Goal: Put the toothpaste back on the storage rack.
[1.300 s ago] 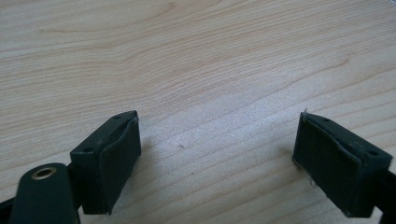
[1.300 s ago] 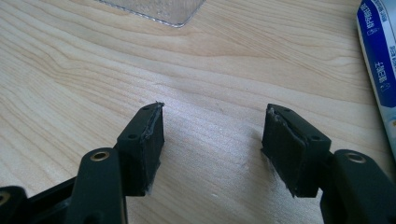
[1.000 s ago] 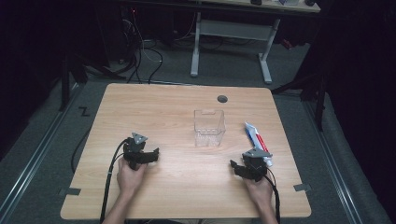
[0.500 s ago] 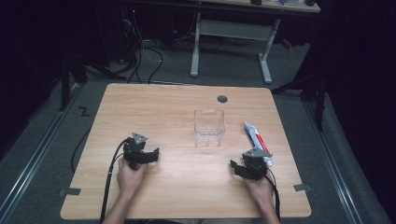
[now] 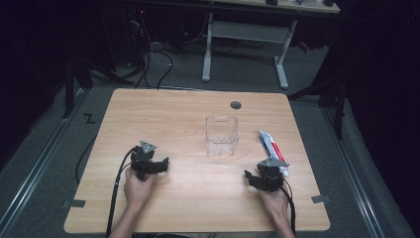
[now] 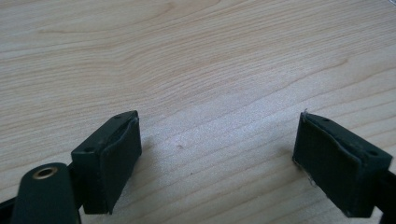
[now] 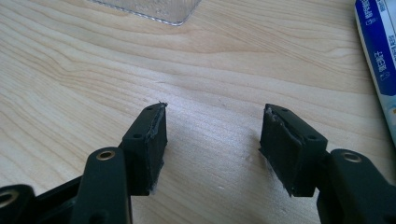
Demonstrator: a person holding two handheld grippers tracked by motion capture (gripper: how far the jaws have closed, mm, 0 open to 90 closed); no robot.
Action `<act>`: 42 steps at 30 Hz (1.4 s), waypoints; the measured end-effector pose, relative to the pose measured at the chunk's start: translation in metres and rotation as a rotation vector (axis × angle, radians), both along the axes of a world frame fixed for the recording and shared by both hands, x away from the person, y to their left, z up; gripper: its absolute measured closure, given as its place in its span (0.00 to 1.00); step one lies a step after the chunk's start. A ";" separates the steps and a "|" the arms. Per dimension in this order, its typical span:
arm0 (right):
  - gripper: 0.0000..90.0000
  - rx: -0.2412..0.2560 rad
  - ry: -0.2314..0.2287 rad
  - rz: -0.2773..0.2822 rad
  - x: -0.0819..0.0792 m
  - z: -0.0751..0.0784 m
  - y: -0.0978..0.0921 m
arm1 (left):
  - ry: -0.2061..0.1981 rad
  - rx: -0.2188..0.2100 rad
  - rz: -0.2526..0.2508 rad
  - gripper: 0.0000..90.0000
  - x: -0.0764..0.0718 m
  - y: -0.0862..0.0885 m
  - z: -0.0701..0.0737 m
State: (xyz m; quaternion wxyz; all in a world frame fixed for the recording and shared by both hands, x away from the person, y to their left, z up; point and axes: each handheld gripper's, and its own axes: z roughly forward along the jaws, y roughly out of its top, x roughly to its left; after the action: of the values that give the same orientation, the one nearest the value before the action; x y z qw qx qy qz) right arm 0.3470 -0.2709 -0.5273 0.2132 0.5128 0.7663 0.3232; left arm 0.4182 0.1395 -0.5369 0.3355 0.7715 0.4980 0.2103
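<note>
High view, left to right. The left gripper [image 5: 157,165] rested on the table [image 5: 173,114] at about 8 o'clock from the table's middle, held by the person's left hand [image 5: 137,184], with its cable trailing back toward the near edge. In the left gripper view [image 6: 217,154] its jaws stood wide apart with nothing between them, only bare wood grain; both pads sat at or just above the surface, and contact could not be told.

The clear plastic container [image 5: 222,135] stood upright near the table's middle, slightly toward 2 o'clock, apart from both grippers. One corner of its base [image 7: 154,9] appeared at 11 o'clock in the right gripper view. A dark round grommet hole [image 5: 236,105] lay at 12 o'clock from the container, near the far edge.

The right gripper [image 5: 253,178] lay at about 4 o'clock from the table's middle, held by the right hand [image 5: 273,203]. In the right gripper view [image 7: 212,140] its jaws were open, less widely than the left pair, and held nothing; bare table showed in the gap.

The toothpaste tube [image 5: 273,146], white with blue and red print, lay flat at 3 o'clock from the container and at 12 to 1 o'clock from the right gripper, its near end just beside the gripper's grey plate. Its blue-and-white side [image 7: 380,56] ran along the 2 o'clock edge of the right gripper view, outside the jaws.
</note>
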 end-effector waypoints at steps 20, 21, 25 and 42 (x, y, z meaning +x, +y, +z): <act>0.48 0.101 -0.031 -0.006 -0.013 0.014 -0.010 | 0.000 0.000 0.000 0.17 0.000 0.000 0.000; 0.49 0.103 -0.039 -0.002 -0.014 0.014 -0.010 | 0.000 0.000 0.000 0.17 0.000 0.000 0.000; 0.49 0.144 -0.054 -0.021 -0.020 0.017 -0.014 | 0.000 0.000 0.000 0.17 0.000 0.000 0.000; 0.41 0.173 -0.045 -0.014 -0.036 0.018 -0.027 | 0.000 0.000 0.000 0.17 0.000 0.000 0.000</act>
State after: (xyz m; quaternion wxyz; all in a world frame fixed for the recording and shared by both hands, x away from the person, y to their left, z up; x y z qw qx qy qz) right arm 0.3111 -0.2983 -0.5089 0.1876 0.5272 0.7268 0.3984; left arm 0.4182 0.1395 -0.5369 0.3355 0.7714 0.4981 0.2104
